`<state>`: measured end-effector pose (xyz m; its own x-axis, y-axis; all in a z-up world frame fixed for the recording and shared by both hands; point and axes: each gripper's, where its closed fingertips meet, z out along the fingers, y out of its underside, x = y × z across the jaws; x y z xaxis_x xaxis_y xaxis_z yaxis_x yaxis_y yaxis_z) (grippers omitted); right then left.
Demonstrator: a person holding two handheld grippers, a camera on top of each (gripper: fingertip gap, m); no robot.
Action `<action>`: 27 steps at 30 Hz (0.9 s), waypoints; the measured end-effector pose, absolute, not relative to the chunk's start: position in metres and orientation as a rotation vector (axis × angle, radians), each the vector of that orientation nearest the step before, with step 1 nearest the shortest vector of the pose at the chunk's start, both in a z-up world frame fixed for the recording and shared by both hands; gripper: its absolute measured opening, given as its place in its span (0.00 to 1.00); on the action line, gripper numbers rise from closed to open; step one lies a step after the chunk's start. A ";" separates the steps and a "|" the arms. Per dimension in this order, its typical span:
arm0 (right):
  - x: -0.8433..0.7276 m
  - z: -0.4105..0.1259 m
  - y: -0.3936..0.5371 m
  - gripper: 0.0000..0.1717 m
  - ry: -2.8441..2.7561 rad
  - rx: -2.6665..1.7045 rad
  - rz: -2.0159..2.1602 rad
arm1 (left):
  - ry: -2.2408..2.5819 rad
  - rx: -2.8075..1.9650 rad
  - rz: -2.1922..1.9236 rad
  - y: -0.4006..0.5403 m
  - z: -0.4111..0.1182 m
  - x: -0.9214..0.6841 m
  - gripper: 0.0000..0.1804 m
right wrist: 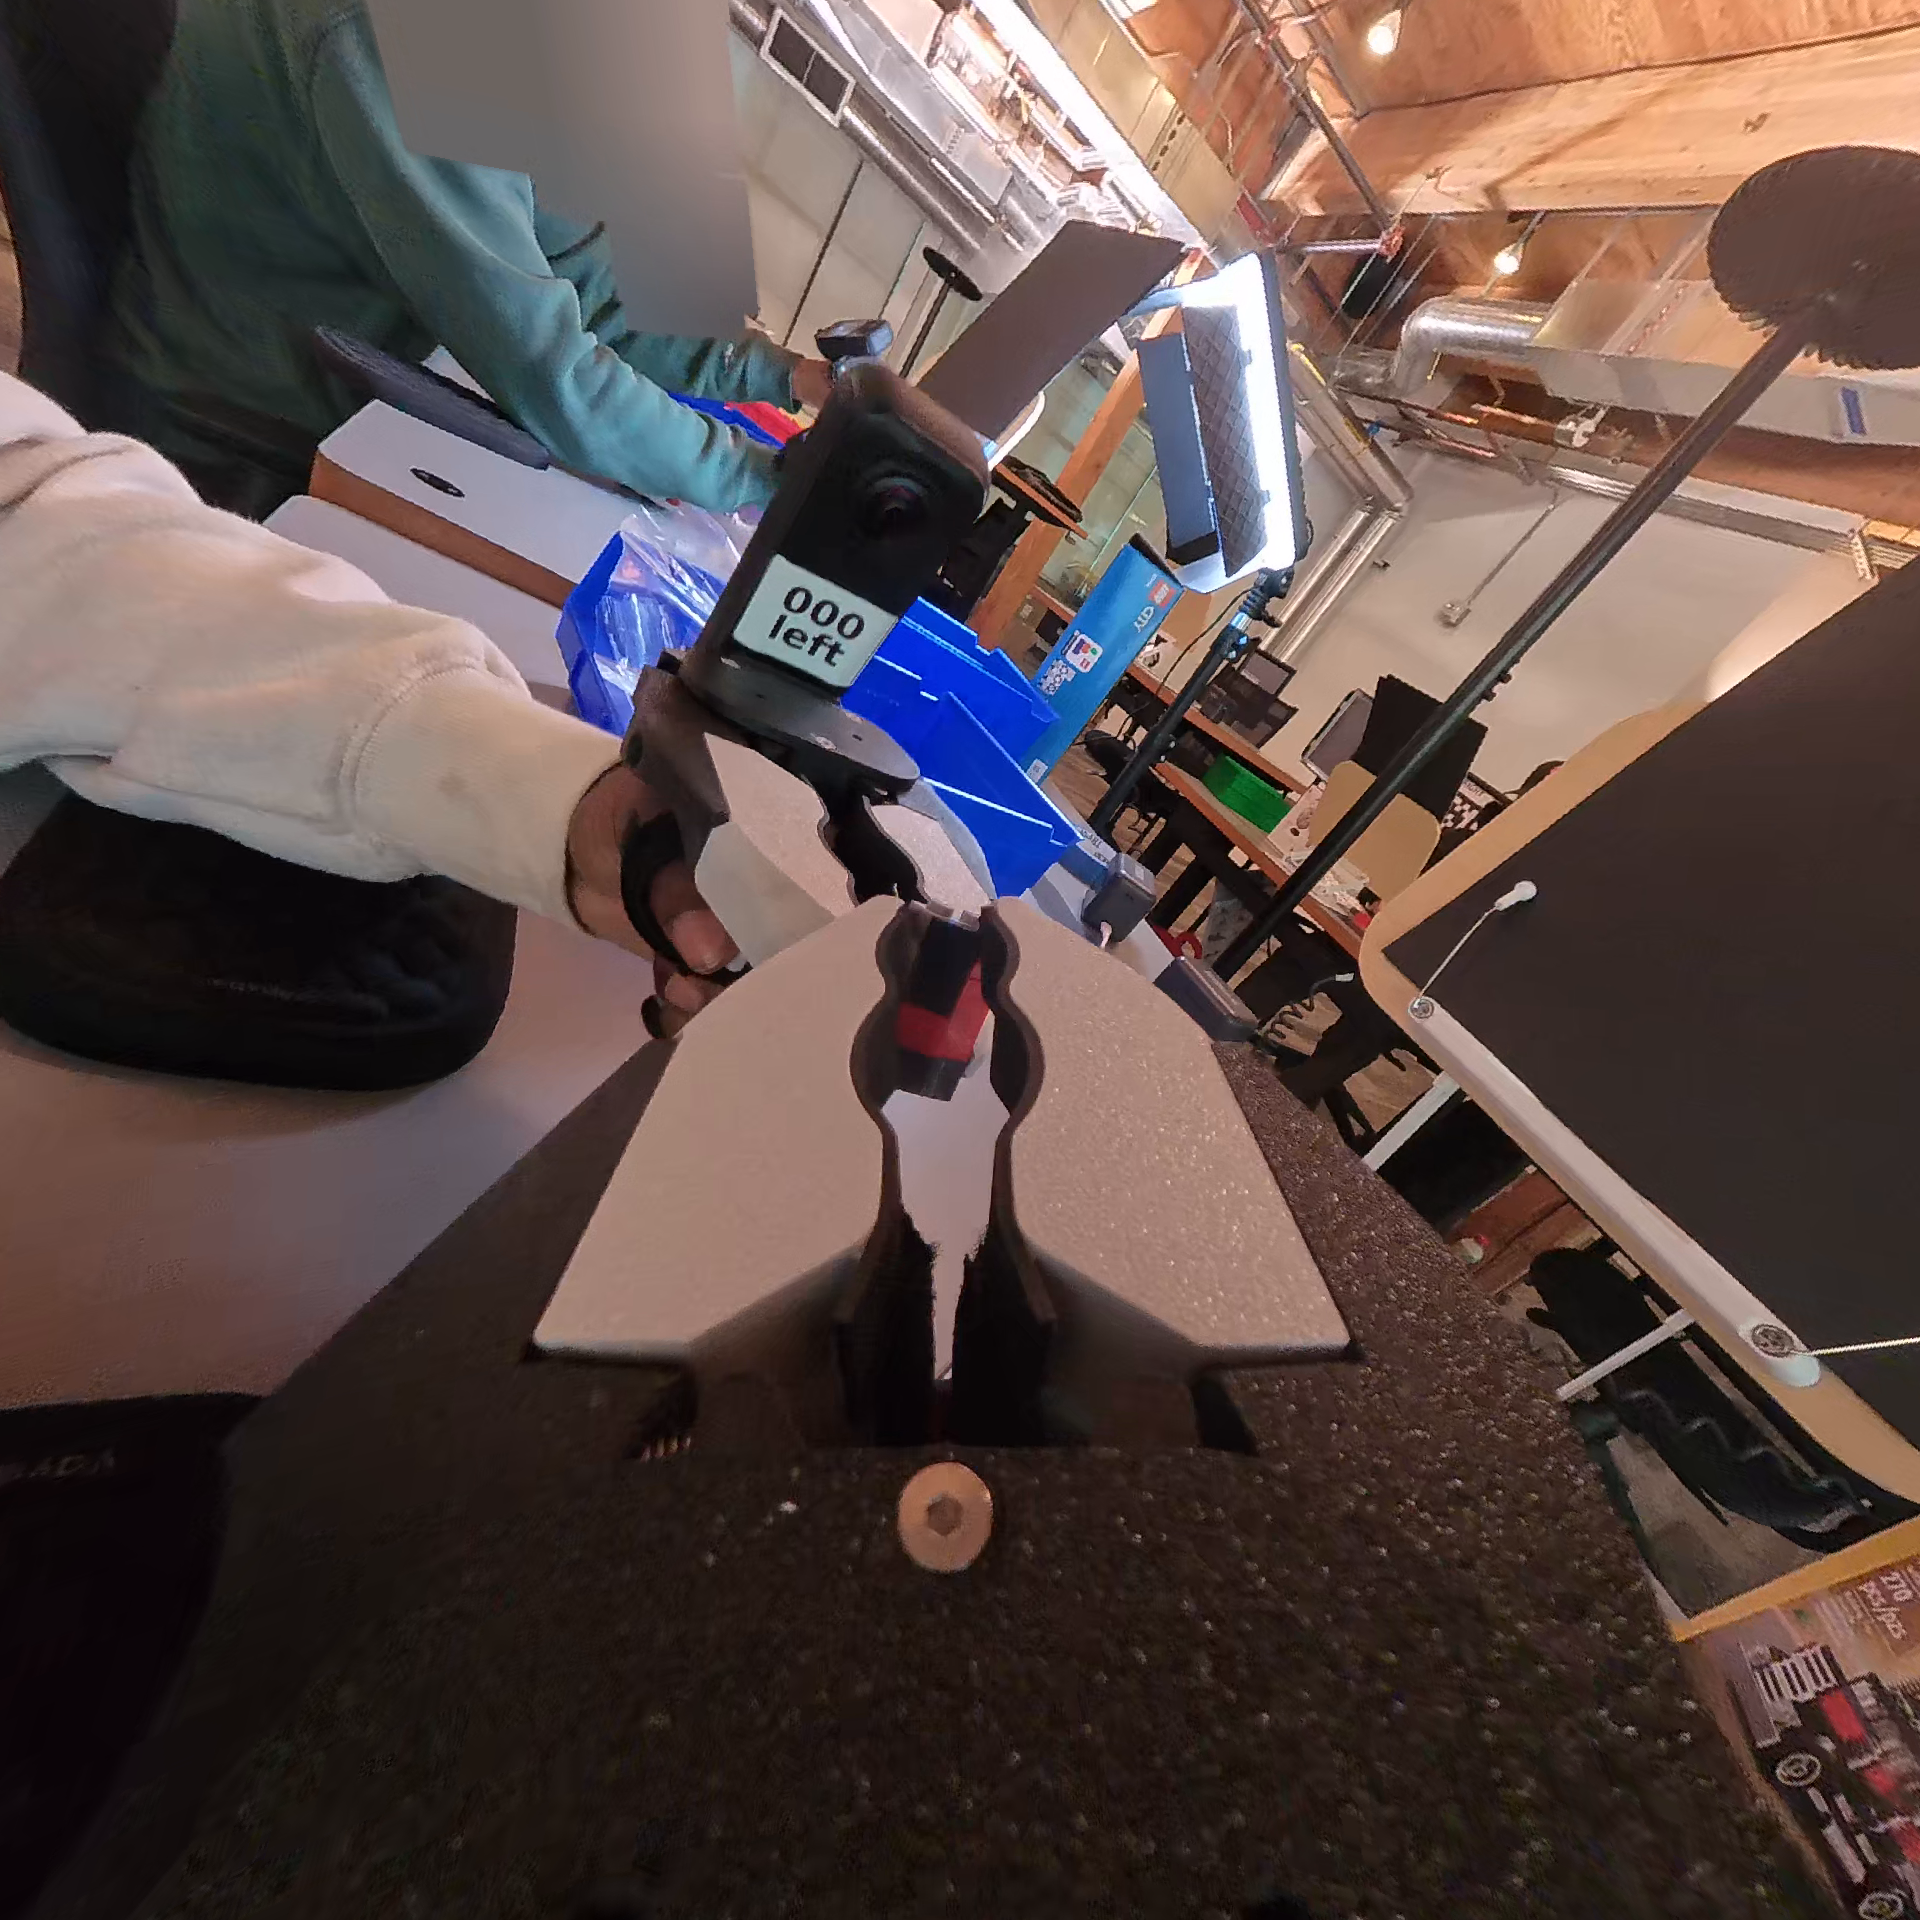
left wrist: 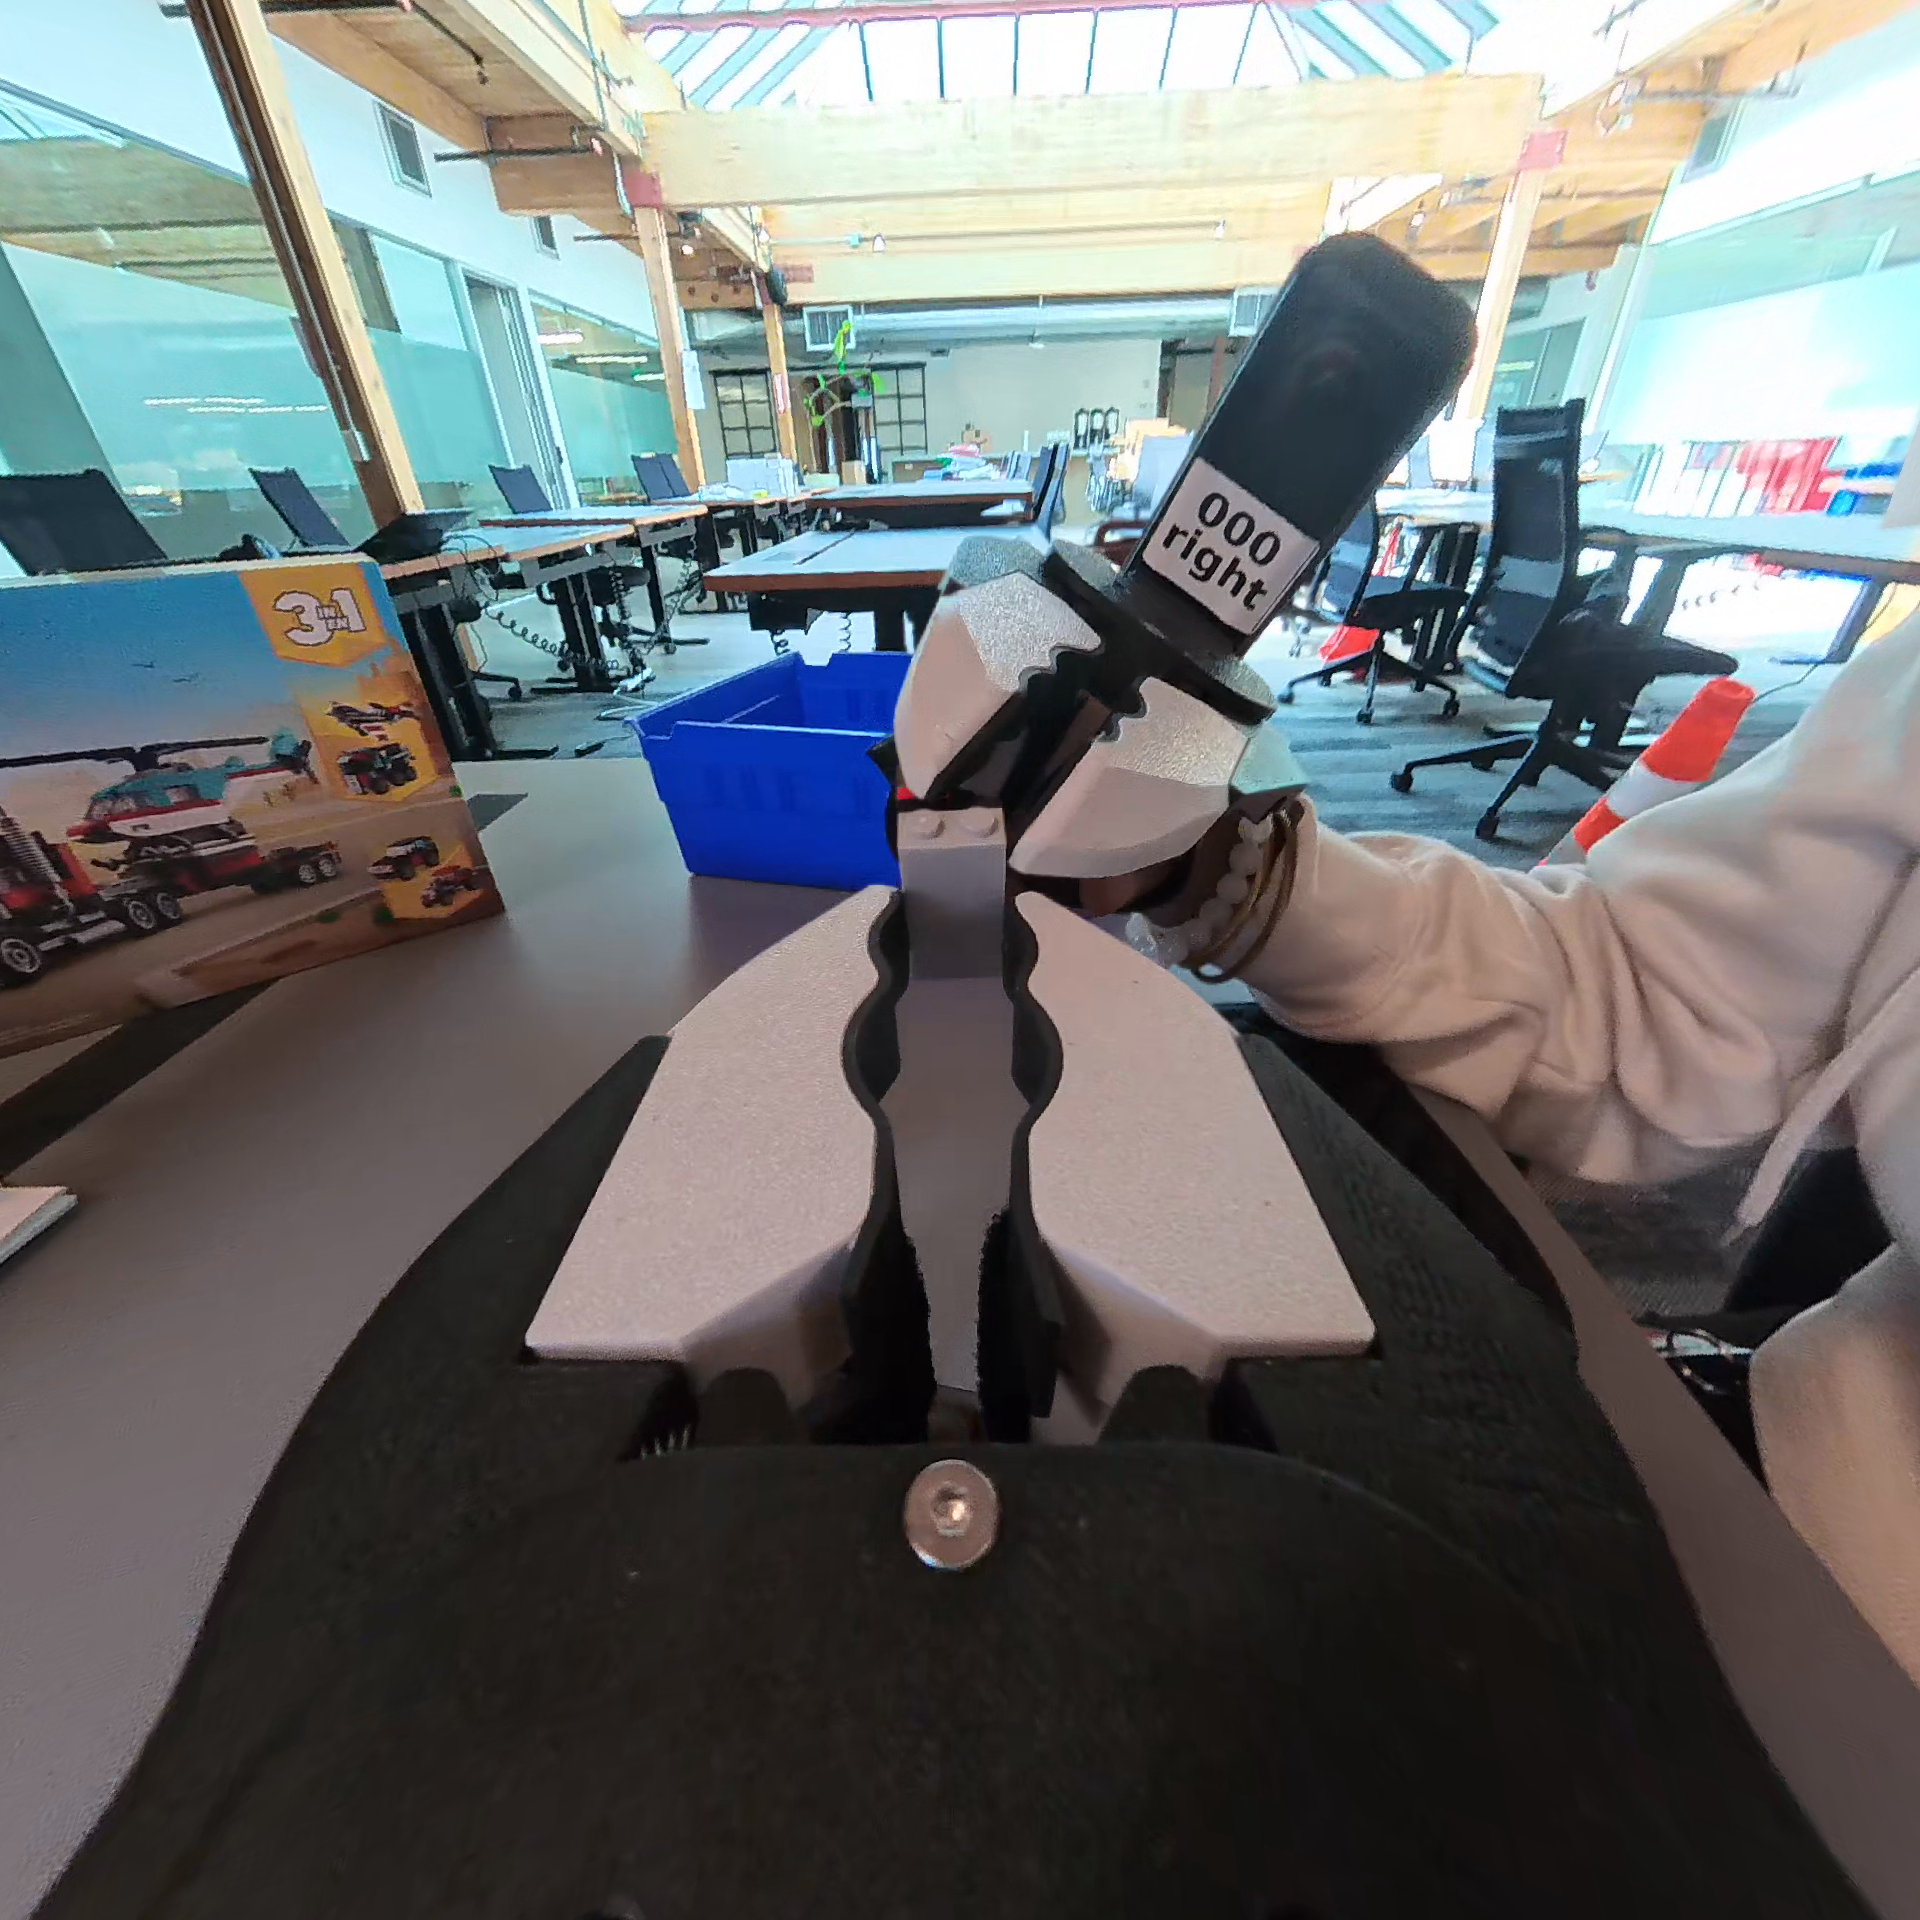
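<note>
The left gripper (left wrist: 951, 914) clamped a tall grey studded plastic brick (left wrist: 951, 896) upright, while the right gripper (right wrist: 940, 951), pinching a small black-and-red brick stack (right wrist: 938, 1008), sat right on top of its studs.

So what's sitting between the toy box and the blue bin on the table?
Nothing: in the left wrist view only bare grey table runs between the toy box and the blue bin.

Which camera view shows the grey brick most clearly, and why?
The left wrist view: the grey brick stands upright between the left tool's fingertips, with its studs and front face visible. In the right wrist view, the black and red piece in the right tool hides nearly all of it.
</note>
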<state>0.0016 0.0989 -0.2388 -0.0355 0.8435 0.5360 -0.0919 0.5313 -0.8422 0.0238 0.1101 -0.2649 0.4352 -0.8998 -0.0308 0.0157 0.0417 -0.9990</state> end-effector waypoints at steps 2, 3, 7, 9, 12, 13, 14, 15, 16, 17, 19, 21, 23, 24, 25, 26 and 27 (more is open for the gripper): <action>0.003 -0.234 0.100 0.07 -1.379 -0.702 0.860 | 0.847 -1.325 -0.879 0.110 -0.260 0.023 0.09; 0.003 -0.232 0.101 0.06 -1.362 -0.701 0.851 | 0.831 -1.313 -0.879 0.110 -0.257 0.022 0.09; 0.006 -0.223 0.103 0.01 -1.297 -0.684 0.815 | 0.769 -1.268 -0.794 0.114 -0.247 0.015 0.09; 0.006 -0.221 0.096 0.00 -1.302 -0.651 0.848 | 0.788 -1.248 -0.806 0.110 -0.244 0.016 0.09; 0.006 -0.221 0.097 0.01 -1.289 -0.663 0.895 | 0.803 -1.246 -0.829 0.108 -0.245 0.017 0.09; 0.007 -0.219 0.098 0.03 -1.266 -0.668 0.914 | 0.800 -1.236 -0.840 0.108 -0.244 0.016 0.09; 0.008 -0.216 0.098 0.06 -1.240 -0.673 0.947 | 0.798 -1.222 -0.854 0.106 -0.243 0.016 0.09; 0.008 -0.214 0.099 0.10 -1.219 -0.688 0.999 | 0.805 -1.205 -0.868 0.104 -0.241 0.017 0.09; 0.007 -0.215 0.100 0.13 -1.214 -0.719 1.067 | 0.817 -1.190 -0.877 0.102 -0.240 0.018 0.09; 0.005 -0.219 0.099 0.17 -1.232 -0.760 1.134 | 0.828 -1.182 -0.879 0.100 -0.240 0.018 0.09; 0.001 -0.226 0.097 0.18 -1.283 -0.818 1.199 | 0.846 -1.179 -0.878 0.098 -0.242 0.021 0.09; 0.001 -0.227 0.092 0.12 -1.317 -0.773 1.158 | 0.857 -1.182 -0.877 0.098 -0.244 0.022 0.09; 0.001 -0.229 0.088 0.11 -1.351 -0.741 1.104 | 0.884 -1.171 -0.871 0.096 -0.246 0.023 0.10; 0.001 -0.230 0.088 0.11 -1.362 -0.739 1.096 | 0.897 -1.172 -0.853 0.096 -0.248 0.024 0.10; 0.001 -0.231 0.086 0.11 -1.376 -0.729 1.102 | 0.916 -1.177 -0.830 0.096 -0.250 0.025 0.11; 0.001 -0.232 0.082 0.11 -1.393 -0.714 1.118 | 0.941 -1.190 -0.806 0.097 -0.254 0.027 0.14; 0.001 -0.233 0.079 0.11 -1.411 -0.702 1.130 | 0.967 -1.203 -0.787 0.097 -0.259 0.030 0.18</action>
<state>0.0013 0.0787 -0.2327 -0.1817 0.9020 0.3915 -0.1854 0.3596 -0.9145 0.0300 0.0965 -0.2587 0.3988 -0.8983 -0.1847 -0.0020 0.2005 -0.9797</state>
